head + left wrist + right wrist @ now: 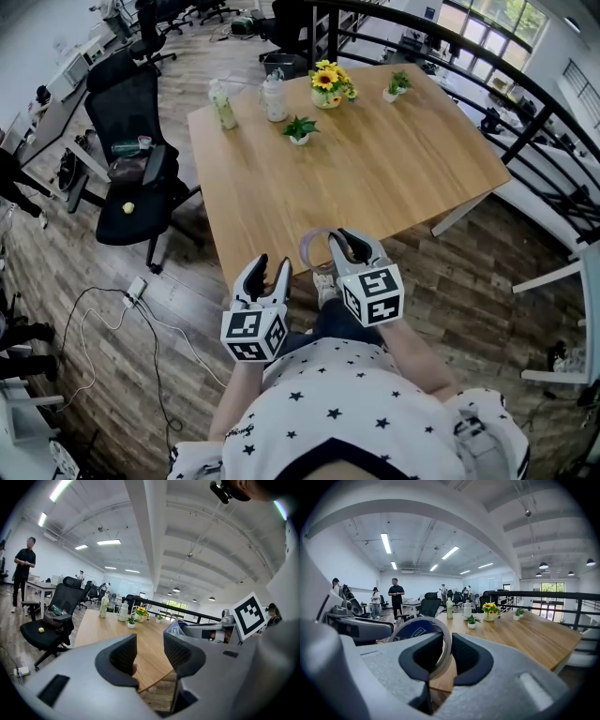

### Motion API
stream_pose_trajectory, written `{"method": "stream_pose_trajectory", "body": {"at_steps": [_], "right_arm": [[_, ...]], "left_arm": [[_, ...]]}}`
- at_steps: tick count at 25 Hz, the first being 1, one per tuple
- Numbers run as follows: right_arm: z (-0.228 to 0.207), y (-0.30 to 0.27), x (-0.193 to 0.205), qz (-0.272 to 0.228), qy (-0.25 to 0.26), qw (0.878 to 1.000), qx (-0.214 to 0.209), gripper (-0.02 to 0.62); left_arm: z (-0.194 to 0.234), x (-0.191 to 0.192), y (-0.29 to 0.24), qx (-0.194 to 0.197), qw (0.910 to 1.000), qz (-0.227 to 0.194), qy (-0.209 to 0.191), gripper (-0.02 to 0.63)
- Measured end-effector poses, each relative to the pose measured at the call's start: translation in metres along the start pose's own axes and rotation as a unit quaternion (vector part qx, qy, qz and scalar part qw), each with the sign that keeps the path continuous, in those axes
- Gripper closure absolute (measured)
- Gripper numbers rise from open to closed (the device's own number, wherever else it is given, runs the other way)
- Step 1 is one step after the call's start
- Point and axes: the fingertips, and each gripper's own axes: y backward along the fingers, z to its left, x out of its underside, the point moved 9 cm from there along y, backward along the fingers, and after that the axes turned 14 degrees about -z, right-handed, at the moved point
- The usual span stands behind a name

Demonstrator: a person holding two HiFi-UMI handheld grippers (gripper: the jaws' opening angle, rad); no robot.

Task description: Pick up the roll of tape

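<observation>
The roll of tape is a pale ring with a blue-printed core, held upright just off the near edge of the wooden table. My right gripper is shut on it. In the right gripper view the ring's wall sits pinched between the two dark pads of that gripper. My left gripper hangs beside it on the left, open, with nothing between its jaws. From the left gripper view the tape shows just ahead of the right gripper's body.
Two bottles, a sunflower pot and two small potted plants stand at the table's far side. A black office chair stands left of the table. A black railing runs on the right.
</observation>
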Motion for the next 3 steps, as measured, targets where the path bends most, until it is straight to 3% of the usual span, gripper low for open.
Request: {"method": "stream_pose_trajectory", "body": {"at_steps": [3], "right_arm": [[0.0002, -0.0002, -0.0012, -0.001, 0.001, 1.0, -0.001, 0.528]], "left_arm": [[0.0, -0.001, -0.0004, 0.0, 1.0, 0.0, 0.0, 0.43]]}}
